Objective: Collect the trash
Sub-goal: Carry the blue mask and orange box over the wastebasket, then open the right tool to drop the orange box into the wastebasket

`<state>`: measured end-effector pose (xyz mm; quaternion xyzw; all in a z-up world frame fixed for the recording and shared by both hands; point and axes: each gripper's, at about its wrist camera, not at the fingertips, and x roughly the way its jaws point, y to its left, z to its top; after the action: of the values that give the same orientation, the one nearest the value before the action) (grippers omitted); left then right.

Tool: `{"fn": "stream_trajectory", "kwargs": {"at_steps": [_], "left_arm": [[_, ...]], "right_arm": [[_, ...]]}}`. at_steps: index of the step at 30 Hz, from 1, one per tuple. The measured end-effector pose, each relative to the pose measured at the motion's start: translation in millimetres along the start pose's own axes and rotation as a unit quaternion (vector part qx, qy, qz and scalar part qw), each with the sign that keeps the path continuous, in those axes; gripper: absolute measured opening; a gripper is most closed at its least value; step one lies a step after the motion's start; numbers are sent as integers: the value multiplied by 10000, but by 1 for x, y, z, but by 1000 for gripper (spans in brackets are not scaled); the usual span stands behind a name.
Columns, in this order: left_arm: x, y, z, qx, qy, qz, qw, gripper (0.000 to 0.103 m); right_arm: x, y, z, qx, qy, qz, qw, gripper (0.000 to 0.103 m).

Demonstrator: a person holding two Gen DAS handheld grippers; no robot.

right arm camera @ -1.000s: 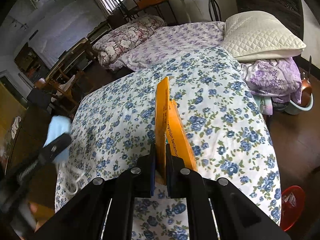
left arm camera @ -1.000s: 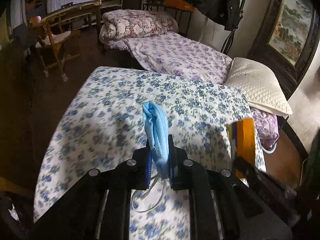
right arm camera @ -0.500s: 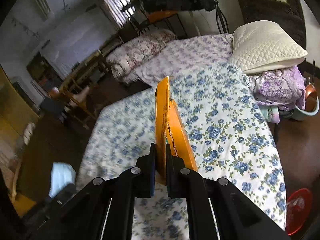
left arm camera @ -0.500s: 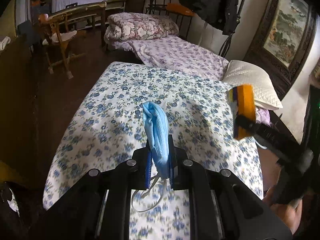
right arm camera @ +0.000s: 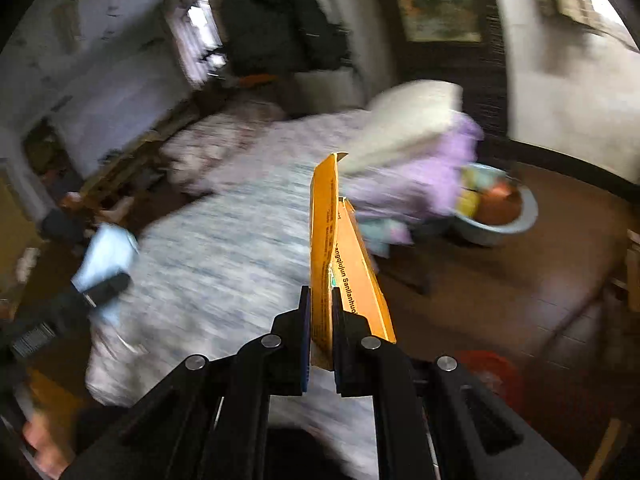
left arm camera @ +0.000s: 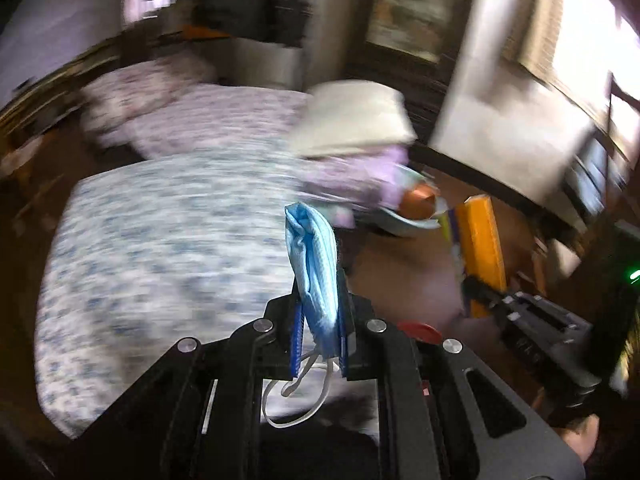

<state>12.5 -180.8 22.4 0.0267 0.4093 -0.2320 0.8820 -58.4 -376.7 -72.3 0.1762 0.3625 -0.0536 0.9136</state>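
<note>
Between the left gripper's (left arm camera: 319, 334) jaws a blue face mask (left arm camera: 314, 266) sits clamped; the right gripper's (right arm camera: 321, 334) clamp a flattened orange box (right arm camera: 340, 264). Keep both squeezed, swing toward the red bin (right arm camera: 490, 368) right of the jaws, above the floor (right arm camera: 500, 280)

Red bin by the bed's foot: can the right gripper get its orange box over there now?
Probably yes. The red bin lies just right of the right gripper, open floor between, nothing blocking; jaws hold the orange box.
</note>
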Motion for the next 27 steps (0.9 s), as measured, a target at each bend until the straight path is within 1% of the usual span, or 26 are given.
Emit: {"fn": "stream_trajectory", "kwargs": {"at_steps": [2,4,5,6,7,8,9,10,12,13,15,17,18,19,20,22,23,25,27], "left_arm": [[20,-49,-1,329,175,-384,9986,15],[46,-90,-5,517,417,-723,9952,15],[58,-106,-7,594,493,-824,9936,15],[69,-119,-9,669,529,-879,9925,18],[89,-136,-13,738,617,-928,9910,19],[112,-151,-18,774,810,-949,9892,19],[129,-159,-22,757,984,-954,9877,19],[157,-170,-31,657,1304,-1012,9841,19],[188,-181,-44,627,1606,-1001,9799,19],[206,-187,-54,694,1765,-917,9776,19],[231,-189,-73,812,1984,-839,9731,19],[256,-188,-90,864,2253,-846,9668,19],[266,-187,-96,870,2370,-840,9640,19],[278,-186,-102,851,2529,-897,9596,19],[290,-185,-106,793,2685,-997,9548,19],[307,-179,-110,723,2834,-1136,9495,19],[317,-177,-114,734,2889,-1066,9486,19],[337,-171,-120,618,3076,-1020,9440,19],[349,-166,-123,500,3198,-967,9412,19]], "right_arm": [[-3,-49,-22,290,223,-373,9986,9],[-1,-82,-40,585,397,-530,9961,9],[0,-96,-48,737,475,-585,9944,9],[3,-113,-59,936,571,-631,9920,9],[6,-130,-69,1127,654,-661,9893,9],[11,-145,-79,1333,743,-688,9859,9],[13,-152,-87,1431,788,-698,9841,9],[17,-163,-95,1565,859,-710,9814,9],[31,-175,-107,1712,1021,-723,9773,10],[42,-178,-113,1772,1112,-715,9753,10],[60,-187,-125,1856,1282,-706,9717,10],[85,-197,-138,1976,1511,-607,9667,10],[109,-202,-149,2093,1737,-487,9611,10],[120,-205,-155,2177,1843,-451,9574,10],[140,-211,-165,2315,2023,-450,9505,10],[164,-218,-178,2498,2224,-510,9410,10],[177,-223,-186,2613,2313,-547,9355,10],[189,-222,-194,2674,2385,-577,9318,10],[200,-218,-195,2639,2448,-619,9309,10]]}}
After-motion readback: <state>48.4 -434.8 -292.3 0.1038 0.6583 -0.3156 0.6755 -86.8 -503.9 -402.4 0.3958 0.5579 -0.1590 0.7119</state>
